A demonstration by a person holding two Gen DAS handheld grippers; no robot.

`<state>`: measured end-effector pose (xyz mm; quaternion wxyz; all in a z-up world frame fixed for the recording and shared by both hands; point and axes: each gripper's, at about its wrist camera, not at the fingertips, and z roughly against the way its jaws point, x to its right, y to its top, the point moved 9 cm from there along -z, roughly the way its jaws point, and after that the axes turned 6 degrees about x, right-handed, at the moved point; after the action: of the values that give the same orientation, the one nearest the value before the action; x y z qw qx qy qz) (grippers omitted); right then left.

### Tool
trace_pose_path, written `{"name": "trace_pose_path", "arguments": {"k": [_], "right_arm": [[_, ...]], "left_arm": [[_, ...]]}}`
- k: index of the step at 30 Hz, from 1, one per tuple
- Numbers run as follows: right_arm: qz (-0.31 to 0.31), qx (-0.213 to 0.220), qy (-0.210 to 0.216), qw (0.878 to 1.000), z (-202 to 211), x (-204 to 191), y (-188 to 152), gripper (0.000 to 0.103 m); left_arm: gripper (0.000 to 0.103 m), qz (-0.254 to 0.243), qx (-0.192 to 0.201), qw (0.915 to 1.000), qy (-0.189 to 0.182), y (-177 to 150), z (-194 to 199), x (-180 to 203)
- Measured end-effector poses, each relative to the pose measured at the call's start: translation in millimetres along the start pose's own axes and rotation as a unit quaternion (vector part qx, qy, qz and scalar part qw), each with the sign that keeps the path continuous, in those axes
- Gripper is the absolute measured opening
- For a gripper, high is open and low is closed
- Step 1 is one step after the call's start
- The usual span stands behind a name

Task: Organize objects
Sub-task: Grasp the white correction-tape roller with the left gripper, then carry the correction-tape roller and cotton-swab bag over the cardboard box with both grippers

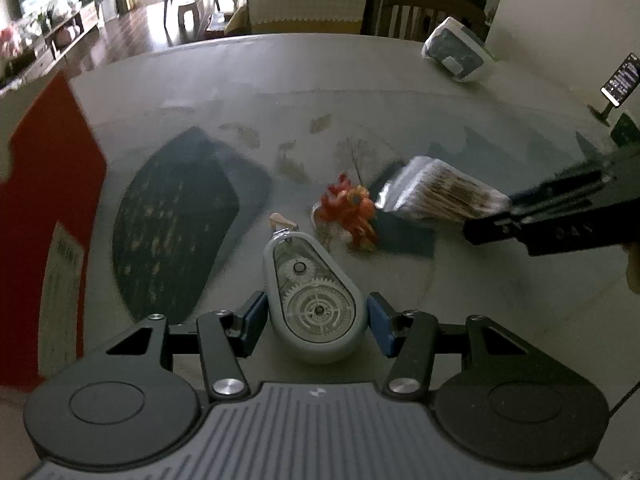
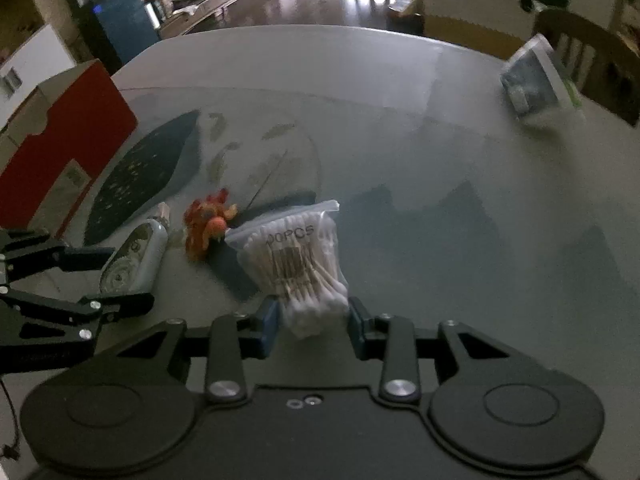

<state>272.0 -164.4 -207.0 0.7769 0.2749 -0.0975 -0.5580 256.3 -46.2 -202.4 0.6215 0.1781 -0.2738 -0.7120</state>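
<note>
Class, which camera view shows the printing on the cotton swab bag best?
The right wrist view: the swab bag faces the camera, with "00PCS" legible, between the right tongs. The left wrist view shows the bag only side-on and blurred, its printing unreadable.

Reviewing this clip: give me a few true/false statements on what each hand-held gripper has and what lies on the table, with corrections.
1. The left hand-held gripper has its pads on either side of the grey gear-window device. True.
2. The right hand-held gripper is empty. False: it grips the bag of cotton swabs.
3. An orange-red toy lies between the device and the swab bag. True.
4. The red box stands at the table's right edge. False: it stands at the left.
5. The table carries a clear wrapped package near its far right. True.
</note>
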Motion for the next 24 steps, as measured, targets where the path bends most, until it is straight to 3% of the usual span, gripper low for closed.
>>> {"name": "trace_pose_path", "arguments": {"k": [11, 24], "right_arm": [[-0.036, 0.016, -0.007, 0.999, 51.1, -46.7, -39.5, 0.034], [-0.045, 0.033, -0.017, 0.998, 92.2, -124.0, -42.7, 0.034]], "left_arm": [[0.054, 0.034, -0.003, 0.9987, -0.037, -44.1, 42.0, -2.8], [0.054, 0.0, 0.041, 0.9971, -0.063, -42.9, 109.5, -29.3]]}}
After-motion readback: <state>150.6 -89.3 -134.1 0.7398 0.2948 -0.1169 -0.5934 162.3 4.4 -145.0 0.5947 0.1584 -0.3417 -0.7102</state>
